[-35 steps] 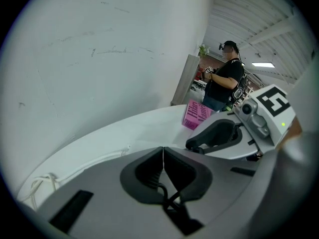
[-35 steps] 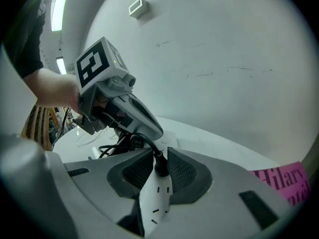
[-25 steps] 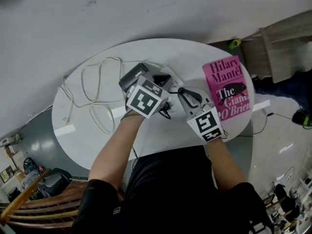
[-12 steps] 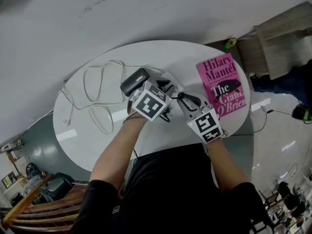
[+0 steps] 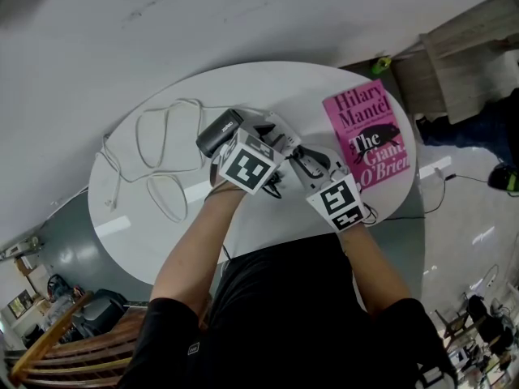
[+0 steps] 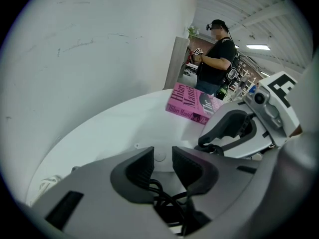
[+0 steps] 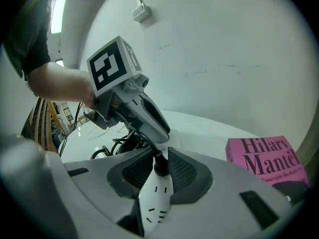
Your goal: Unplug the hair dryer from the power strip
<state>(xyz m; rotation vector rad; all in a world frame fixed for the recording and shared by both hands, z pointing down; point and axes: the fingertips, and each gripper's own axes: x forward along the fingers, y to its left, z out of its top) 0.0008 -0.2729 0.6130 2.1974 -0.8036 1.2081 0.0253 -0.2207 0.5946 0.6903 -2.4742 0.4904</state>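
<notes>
The dark hair dryer [image 5: 220, 130] lies on the round white table [image 5: 162, 233], just beyond my left gripper [image 5: 270, 138]. In the left gripper view that gripper [image 6: 163, 159] is open and has just been opening. Nothing is gripped; the black cord [image 6: 167, 203] loops below the gap. My right gripper [image 7: 155, 169] is shut on the white power strip [image 7: 155, 199], pads against its two sides. A black plug [image 7: 160, 166] still sits in the strip between those pads. Its cord rises toward the left gripper [image 7: 130, 102]. In the head view the right gripper [image 5: 308, 162] sits close beside the left.
A pink book [image 5: 369, 132] lies at the table's right edge. White cable loops [image 5: 158, 148] spread over the left part of the table. A wooden chair [image 5: 49, 343] stands lower left. A person [image 6: 215, 59] stands far off by a cabinet [image 5: 454, 47].
Both hands stay almost where they were over the power strip. Only the head view has shifted slightly.
</notes>
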